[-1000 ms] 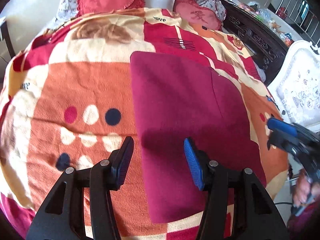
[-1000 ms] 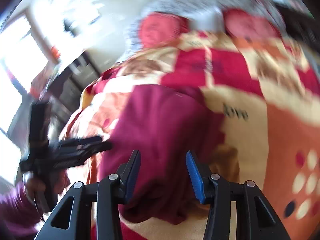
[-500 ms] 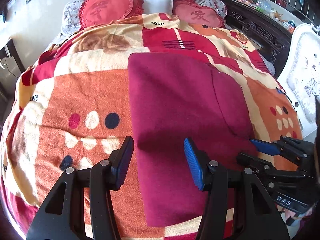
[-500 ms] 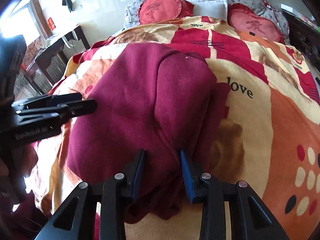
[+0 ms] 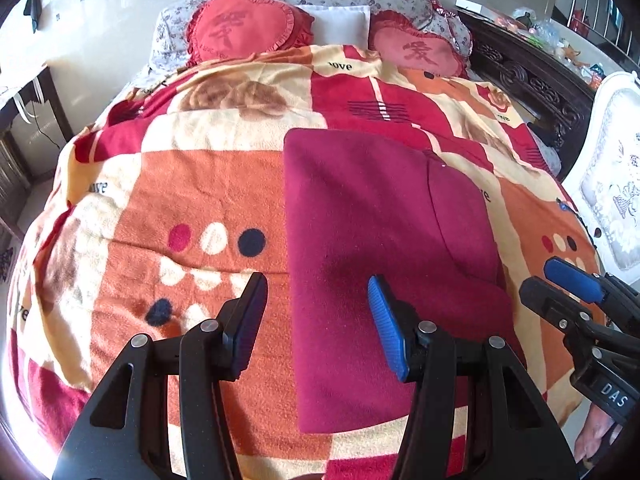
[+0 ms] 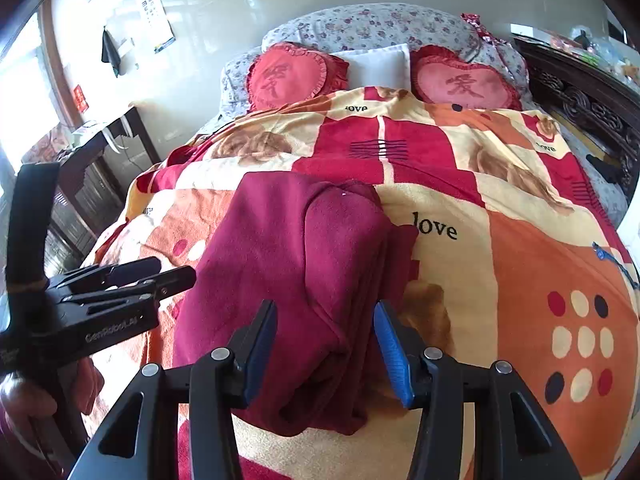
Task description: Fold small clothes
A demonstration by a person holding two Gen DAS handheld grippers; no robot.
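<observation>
A dark red fleece garment [image 5: 380,240] lies flat on the patterned blanket [image 5: 160,200], its right side folded over in a strip [image 5: 460,216]. My left gripper [image 5: 316,320] is open above the garment's near left edge, holding nothing. In the right wrist view the garment [image 6: 288,264] shows its folded layers [image 6: 348,256]. My right gripper [image 6: 324,348] is open, its jaws either side of the garment's near right edge, and seems not to grip it. The right gripper also shows at the right of the left wrist view [image 5: 568,284], and the left gripper at the left of the right wrist view [image 6: 156,276].
Two red heart cushions [image 5: 244,28] [image 5: 416,50] and a white pillow [image 5: 336,24] lie at the head of the bed. A dark carved bed frame [image 5: 532,76] and a white chair [image 5: 616,184] stand to the right. A dark desk [image 6: 100,152] stands to the left.
My right gripper has opened wider and drawn back a little from the garment's near right edge. The left gripper has stayed open and pulled back slightly.
</observation>
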